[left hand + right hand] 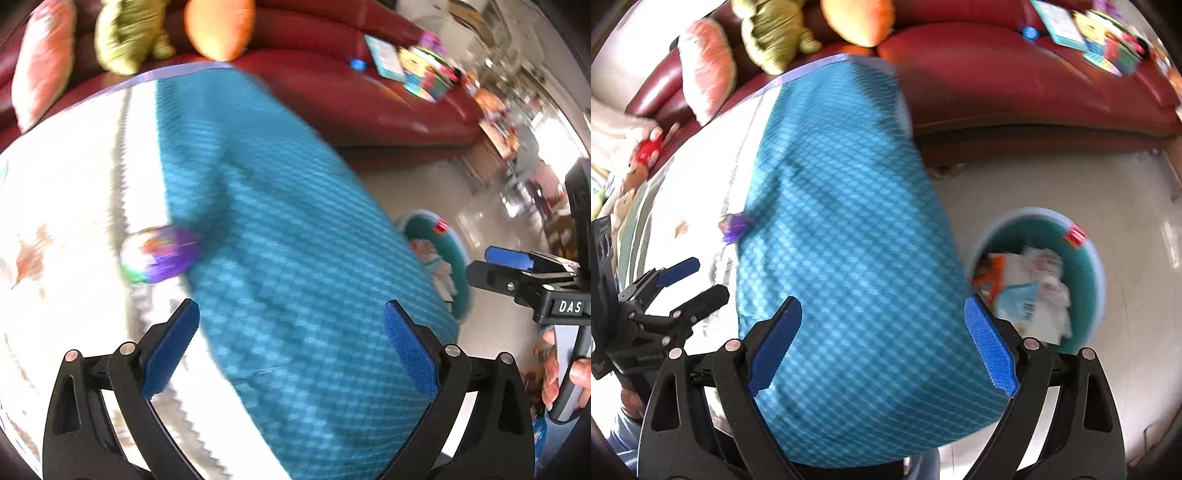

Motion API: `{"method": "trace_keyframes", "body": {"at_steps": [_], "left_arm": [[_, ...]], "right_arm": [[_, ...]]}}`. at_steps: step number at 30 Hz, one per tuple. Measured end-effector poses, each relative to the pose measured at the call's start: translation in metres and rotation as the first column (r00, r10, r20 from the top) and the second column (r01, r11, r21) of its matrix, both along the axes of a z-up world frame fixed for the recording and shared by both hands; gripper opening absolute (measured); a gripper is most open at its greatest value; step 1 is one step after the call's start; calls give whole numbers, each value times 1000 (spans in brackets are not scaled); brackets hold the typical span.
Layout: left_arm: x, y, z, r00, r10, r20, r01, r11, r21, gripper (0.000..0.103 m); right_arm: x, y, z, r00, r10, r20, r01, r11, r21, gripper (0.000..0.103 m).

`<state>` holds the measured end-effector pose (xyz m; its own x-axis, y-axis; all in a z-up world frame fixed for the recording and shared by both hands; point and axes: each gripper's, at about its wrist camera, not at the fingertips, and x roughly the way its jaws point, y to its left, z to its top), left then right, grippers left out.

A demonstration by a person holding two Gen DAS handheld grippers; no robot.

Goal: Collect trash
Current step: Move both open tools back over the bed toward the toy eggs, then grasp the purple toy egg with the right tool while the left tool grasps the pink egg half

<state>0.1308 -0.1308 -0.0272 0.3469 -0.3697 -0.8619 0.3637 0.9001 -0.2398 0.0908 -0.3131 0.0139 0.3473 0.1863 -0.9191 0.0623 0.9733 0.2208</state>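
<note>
— Left wrist view had the purple wrapper (160, 254) lying on the table, right at the seam where the white cloth (74, 184) met the teal checked cloth (280, 229). Blurred, but you could tell it was crinkly and shiny.

— Was anything holding it?

— No. The left gripper (291, 347) hung above the teal cloth with its jaws spread wide and nothing between the blue pads (170, 350); the wrapper sat beyond its left finger, apart from it. The right gripper (882, 343) was the same, jaws released, empty, over the near end of the teal cloth.

— And the bin?

— A round teal bin (1091, 284) stood on the pale floor (1137, 236) just past the table's right edge, with crumpled white and orange packaging (1027, 288) already inside. Behind the table ran a red sofa (1015, 70) with a pink cushion (709, 74), a green plush toy (775, 33), an orange cushion (860, 18) and some picture books (1097, 33) on it.
</note>
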Motion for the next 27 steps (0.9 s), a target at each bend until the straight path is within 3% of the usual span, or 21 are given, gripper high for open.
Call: {"method": "trace_keyframes", "body": {"at_steps": [15, 27], "left_arm": [[17, 168, -2, 975, 223, 19, -223, 974, 43, 99], [29, 253, -13, 935, 353, 25, -354, 935, 22, 99]], "right_arm": [[62, 141, -11, 974, 222, -44, -223, 975, -18, 86], [120, 213, -53, 913, 402, -74, -406, 913, -48, 86]]}}
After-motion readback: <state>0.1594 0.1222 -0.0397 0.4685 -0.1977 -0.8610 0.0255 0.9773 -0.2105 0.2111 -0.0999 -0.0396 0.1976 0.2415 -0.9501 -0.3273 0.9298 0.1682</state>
